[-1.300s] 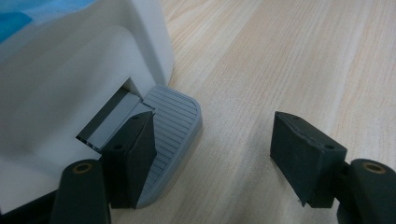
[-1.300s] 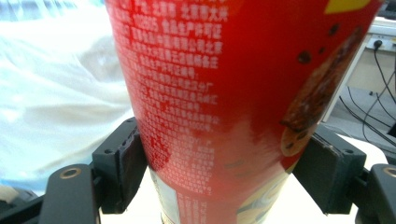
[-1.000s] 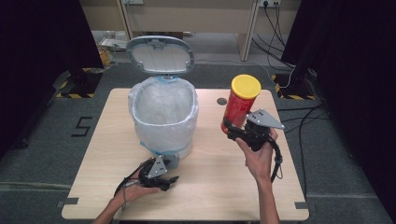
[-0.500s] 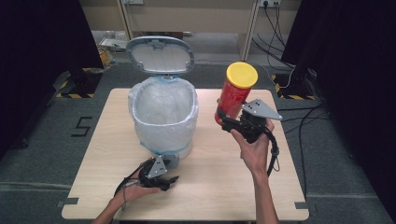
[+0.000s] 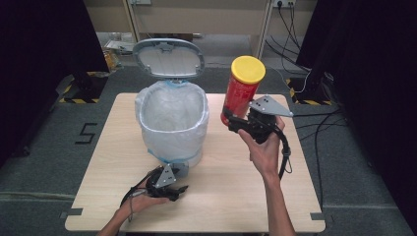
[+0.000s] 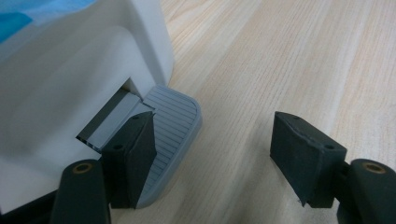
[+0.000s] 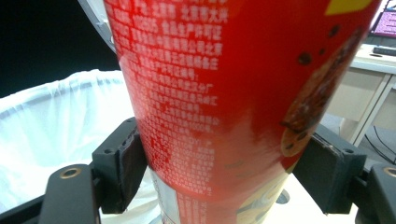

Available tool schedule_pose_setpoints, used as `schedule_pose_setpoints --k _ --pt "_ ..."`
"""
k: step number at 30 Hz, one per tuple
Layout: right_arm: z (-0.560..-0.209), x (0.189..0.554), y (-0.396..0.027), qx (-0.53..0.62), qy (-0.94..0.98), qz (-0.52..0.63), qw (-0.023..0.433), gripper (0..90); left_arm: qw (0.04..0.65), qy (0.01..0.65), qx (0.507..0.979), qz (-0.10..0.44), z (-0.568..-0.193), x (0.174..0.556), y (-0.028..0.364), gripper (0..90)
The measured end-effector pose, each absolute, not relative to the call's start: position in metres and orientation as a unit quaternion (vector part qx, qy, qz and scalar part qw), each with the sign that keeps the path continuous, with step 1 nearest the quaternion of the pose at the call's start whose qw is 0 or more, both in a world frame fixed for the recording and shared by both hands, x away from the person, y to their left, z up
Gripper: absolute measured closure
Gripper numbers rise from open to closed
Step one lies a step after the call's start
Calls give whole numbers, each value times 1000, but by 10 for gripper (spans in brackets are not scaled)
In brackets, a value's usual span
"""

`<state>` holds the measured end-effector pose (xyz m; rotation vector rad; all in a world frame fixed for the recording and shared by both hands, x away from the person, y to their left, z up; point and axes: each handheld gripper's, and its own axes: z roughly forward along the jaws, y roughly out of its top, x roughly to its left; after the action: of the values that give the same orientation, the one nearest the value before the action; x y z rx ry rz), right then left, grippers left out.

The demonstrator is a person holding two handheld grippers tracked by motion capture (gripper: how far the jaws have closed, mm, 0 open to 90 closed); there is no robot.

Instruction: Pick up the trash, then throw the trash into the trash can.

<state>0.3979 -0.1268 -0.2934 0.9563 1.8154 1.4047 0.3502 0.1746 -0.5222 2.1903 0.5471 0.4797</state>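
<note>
left gripper view: left gripper [image 6: 217, 154] fingers empty, one on bin pedal [image 6: 170, 135] | right gripper view: right gripper [image 7: 219, 175] fingers clamp red can [image 7: 233, 93]

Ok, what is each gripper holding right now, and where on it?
The right gripper clamps the red can by its lower body, lifted upright. The left gripper holds nothing: one of its fingers rests on the bin's pedal.
</note>
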Motion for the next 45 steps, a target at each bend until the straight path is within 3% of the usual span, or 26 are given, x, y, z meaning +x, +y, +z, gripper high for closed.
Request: schedule_pose_setpoints --k 23,45 --pt "-271 399 -107 341 695 545 321 245 404 216 868 189 -522 350 175 304" --pt "-260 409 -48 301 717 556 293 245 404 216 868 191 -522 349 174 305"
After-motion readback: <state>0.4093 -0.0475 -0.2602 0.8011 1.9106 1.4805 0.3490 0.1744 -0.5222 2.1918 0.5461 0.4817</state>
